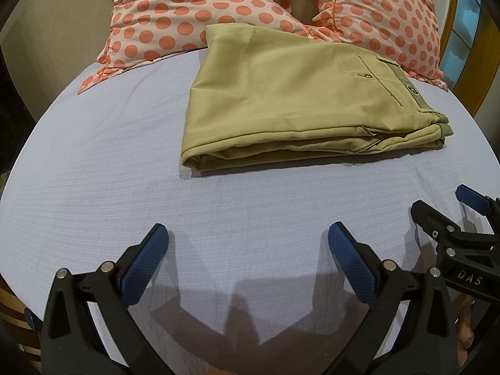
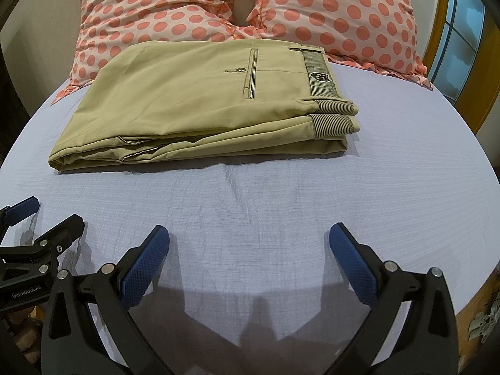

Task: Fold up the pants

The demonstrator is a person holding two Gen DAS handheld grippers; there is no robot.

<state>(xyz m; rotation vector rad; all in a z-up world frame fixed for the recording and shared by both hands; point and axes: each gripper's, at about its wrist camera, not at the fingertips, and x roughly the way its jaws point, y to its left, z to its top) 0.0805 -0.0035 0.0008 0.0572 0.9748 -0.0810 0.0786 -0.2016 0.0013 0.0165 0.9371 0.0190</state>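
Khaki pants [image 1: 281,100] lie folded in a flat stack on the lavender bed sheet [image 1: 125,187], waistband to the right, back pocket up. They also show in the right wrist view [image 2: 193,103]. My left gripper [image 1: 248,243] is open and empty, held over the sheet in front of the pants. My right gripper [image 2: 250,243] is open and empty, also in front of the pants. The right gripper shows at the right edge of the left wrist view [image 1: 443,209]. The left gripper shows at the left edge of the right wrist view [image 2: 47,215].
Two pink pillows with coral polka dots [image 1: 193,15] [image 2: 343,12] lean at the head of the bed, touching the pants' far edge. A wooden-framed window [image 2: 459,47] is at the right. The bed's near edge drops off at lower right [image 2: 468,297].
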